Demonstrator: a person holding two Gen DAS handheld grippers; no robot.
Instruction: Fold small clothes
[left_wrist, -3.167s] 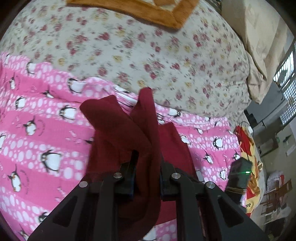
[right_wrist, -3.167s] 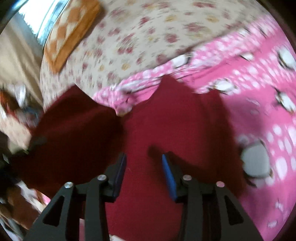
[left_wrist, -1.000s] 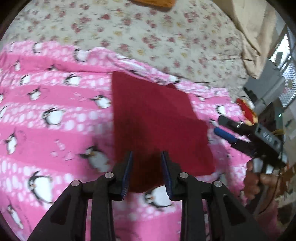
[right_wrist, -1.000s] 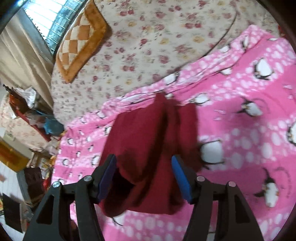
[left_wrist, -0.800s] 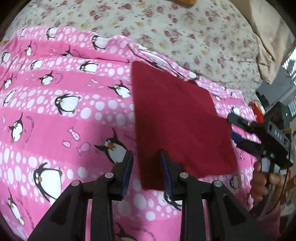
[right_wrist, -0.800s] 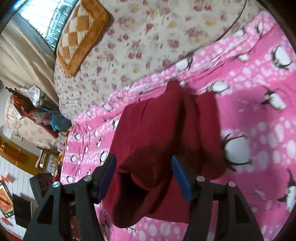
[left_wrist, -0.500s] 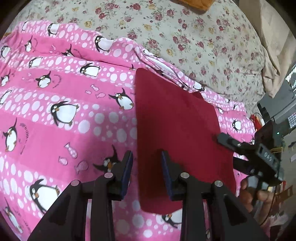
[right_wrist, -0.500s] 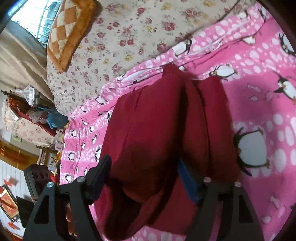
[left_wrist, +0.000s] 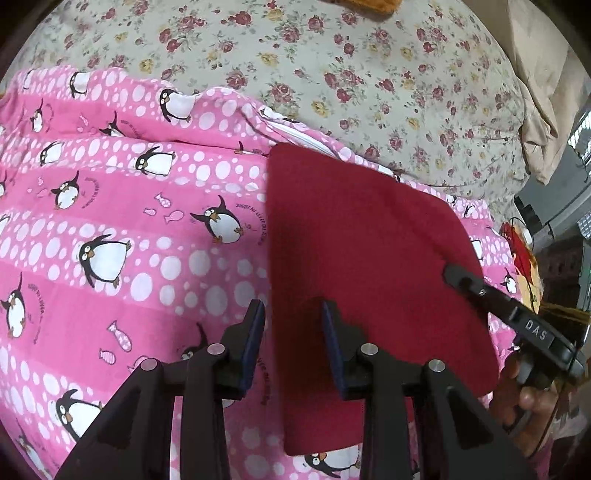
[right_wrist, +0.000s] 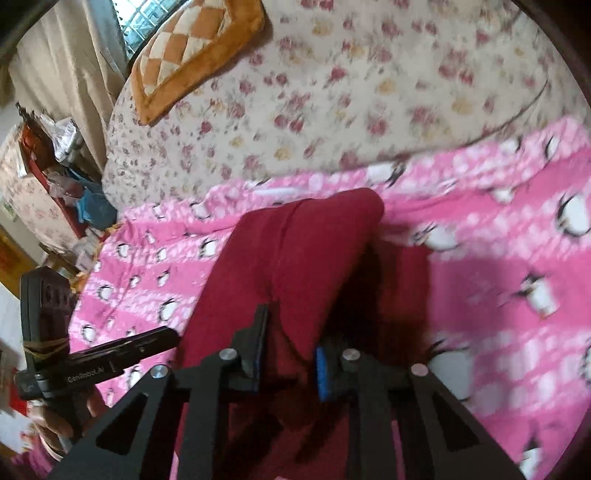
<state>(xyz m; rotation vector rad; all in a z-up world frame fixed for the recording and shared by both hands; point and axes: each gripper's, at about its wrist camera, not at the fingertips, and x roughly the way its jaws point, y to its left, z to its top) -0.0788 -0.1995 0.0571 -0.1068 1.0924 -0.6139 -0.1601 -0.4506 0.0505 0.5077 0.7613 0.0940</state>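
A dark red garment (left_wrist: 369, 266) lies on the pink penguin blanket (left_wrist: 110, 229). In the left wrist view it lies flat, and my left gripper (left_wrist: 293, 332) is open with its jaws astride the garment's left edge. My right gripper (right_wrist: 291, 343) has its jaws around a raised fold of the garment (right_wrist: 295, 254) and lifts it; the fabric hides how tightly they close. The right gripper also shows in the left wrist view (left_wrist: 480, 291) at the garment's right edge, and the left gripper shows in the right wrist view (right_wrist: 147, 343).
The blanket covers a floral bedspread (left_wrist: 332, 66). An orange checked cushion (right_wrist: 188, 51) lies at the bed's far side. Cluttered shelves and bags (right_wrist: 55, 155) stand beyond the bed edge, with curtains (right_wrist: 66, 55) behind.
The left gripper let go of the garment and now sits open at its left edge. The right gripper closed in on the garment's right side and lifted a fold.
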